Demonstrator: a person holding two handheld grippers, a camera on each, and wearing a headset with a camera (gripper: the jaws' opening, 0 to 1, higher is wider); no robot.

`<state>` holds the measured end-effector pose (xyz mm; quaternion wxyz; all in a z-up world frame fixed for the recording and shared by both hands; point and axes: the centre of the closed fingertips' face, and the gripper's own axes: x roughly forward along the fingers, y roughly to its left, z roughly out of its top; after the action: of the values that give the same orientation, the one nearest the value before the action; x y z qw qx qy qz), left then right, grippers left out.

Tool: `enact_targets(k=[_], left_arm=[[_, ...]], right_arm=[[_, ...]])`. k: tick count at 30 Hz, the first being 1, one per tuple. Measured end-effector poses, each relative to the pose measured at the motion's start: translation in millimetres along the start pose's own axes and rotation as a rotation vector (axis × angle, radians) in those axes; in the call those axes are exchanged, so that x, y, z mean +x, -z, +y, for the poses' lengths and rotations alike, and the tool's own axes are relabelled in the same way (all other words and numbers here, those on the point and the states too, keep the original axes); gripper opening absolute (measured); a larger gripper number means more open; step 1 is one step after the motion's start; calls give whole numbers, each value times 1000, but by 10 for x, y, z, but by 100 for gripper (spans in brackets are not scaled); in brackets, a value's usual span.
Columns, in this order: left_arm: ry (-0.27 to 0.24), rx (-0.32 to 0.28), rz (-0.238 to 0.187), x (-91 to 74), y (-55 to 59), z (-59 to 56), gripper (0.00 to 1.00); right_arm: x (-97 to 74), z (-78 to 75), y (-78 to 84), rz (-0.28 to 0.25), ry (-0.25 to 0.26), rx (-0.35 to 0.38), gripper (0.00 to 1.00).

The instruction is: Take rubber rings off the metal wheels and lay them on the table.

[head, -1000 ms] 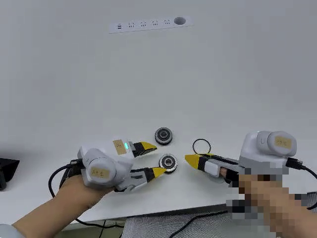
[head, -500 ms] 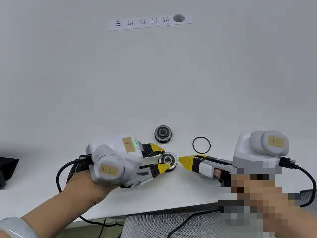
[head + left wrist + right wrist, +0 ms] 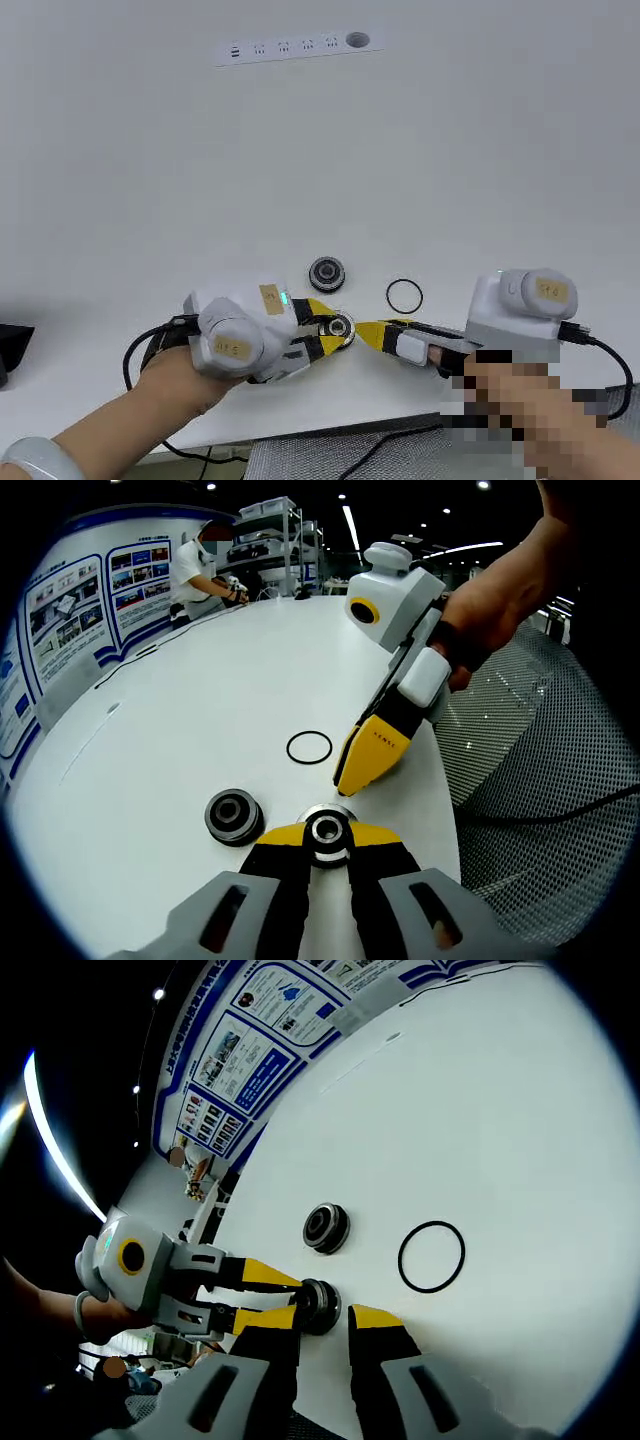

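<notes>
wheel, likely still ringed, sits clamped between the left gripper jaws near the table front edge. right gripper, jaws slightly apart, points at it. a shallow bite could slip off the rubber, or twist the wheel loose.

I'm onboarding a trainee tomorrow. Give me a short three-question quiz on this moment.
1. True or false: the loose rubber ring lies flat on the table.
2. How many metal wheels are in view? A one, B two, C three.
3. Fill in: the left gripper is shut on a ____.
Key: 1 true. 2 B: the gripped wheel and the free wheel. 3 wheel.
</notes>
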<state>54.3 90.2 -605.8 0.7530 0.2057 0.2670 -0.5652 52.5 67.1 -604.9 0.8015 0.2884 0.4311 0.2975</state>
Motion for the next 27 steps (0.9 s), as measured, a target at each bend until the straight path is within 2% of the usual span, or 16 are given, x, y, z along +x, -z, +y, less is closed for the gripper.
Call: enact_targets(k=[27], left_arm=[[3, 3, -3, -19, 19, -10, 13]], right_arm=[[139, 58, 101, 34, -56, 112, 21]])
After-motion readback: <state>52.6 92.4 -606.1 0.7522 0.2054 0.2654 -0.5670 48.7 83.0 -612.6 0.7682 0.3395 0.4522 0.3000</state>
